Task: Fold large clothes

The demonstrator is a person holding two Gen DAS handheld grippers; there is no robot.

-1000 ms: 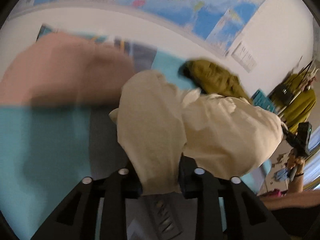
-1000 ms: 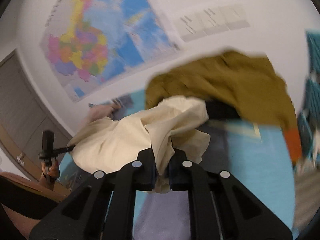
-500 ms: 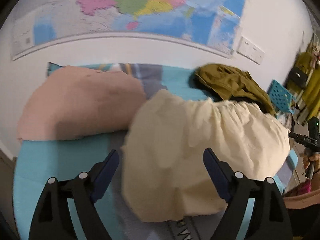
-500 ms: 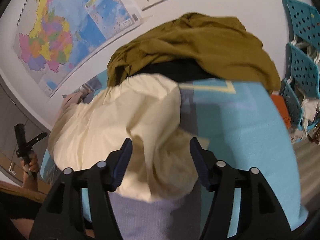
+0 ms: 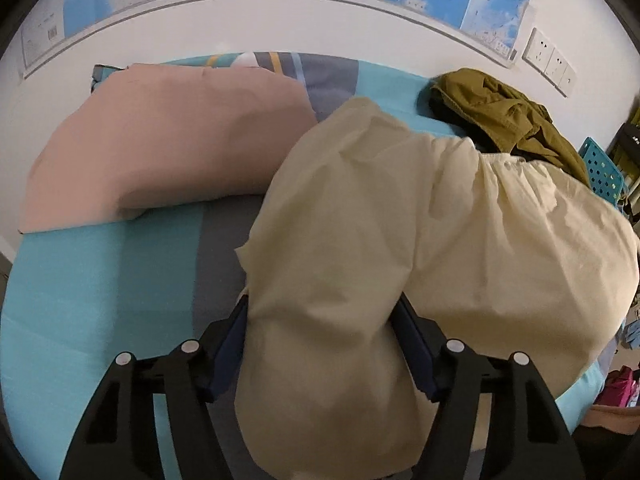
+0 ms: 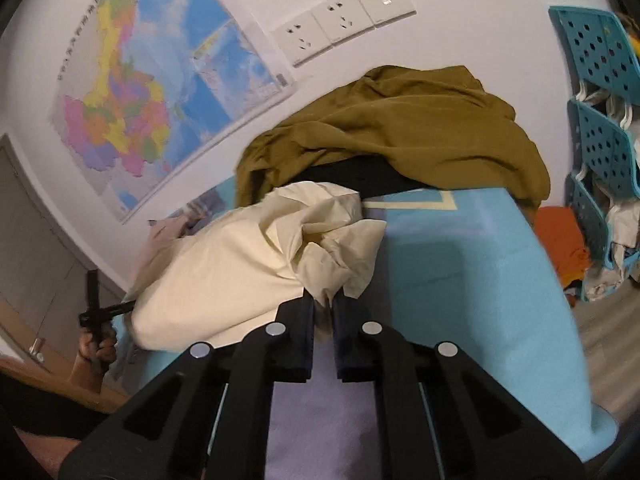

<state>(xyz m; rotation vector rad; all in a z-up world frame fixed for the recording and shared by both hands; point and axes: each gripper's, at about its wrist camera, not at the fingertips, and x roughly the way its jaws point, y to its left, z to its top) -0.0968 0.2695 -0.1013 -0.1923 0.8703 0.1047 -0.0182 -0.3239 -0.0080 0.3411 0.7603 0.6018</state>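
- Right gripper is clenched on a bunched fold of the cream garment; its jaws have just been closing, and the cloth is pinched between the tips.
- Left gripper has its jaws standing wide with a thick roll of the same cream garment lying between them; they have just been closing a little. The cloth fills the gap and hides the pads, so whether they press on it cannot be told.
- Cream garment lies in a loose heap on the bed — across the middle of the cover and reaching toward its near edge, where both grippers meet it. A gathered, elastic-looking hem shows along its far side in the left wrist view.
- Bed cover is turquoise with grey-violet bands.
- Pink pillow lies toward the far left corner of the bed, just beside the garment.
- Olive-green garment is piled at the far edge of the bed against the wall, over something black; the cream cloth reaches its near side.
- Left hand shows at the left of the right wrist view, gripping its tool's handle.
- Wall behind carries a coloured map and white sockets.
- Turquoise perforated crates stand off the right edge of the bed — orange cloth beside them.
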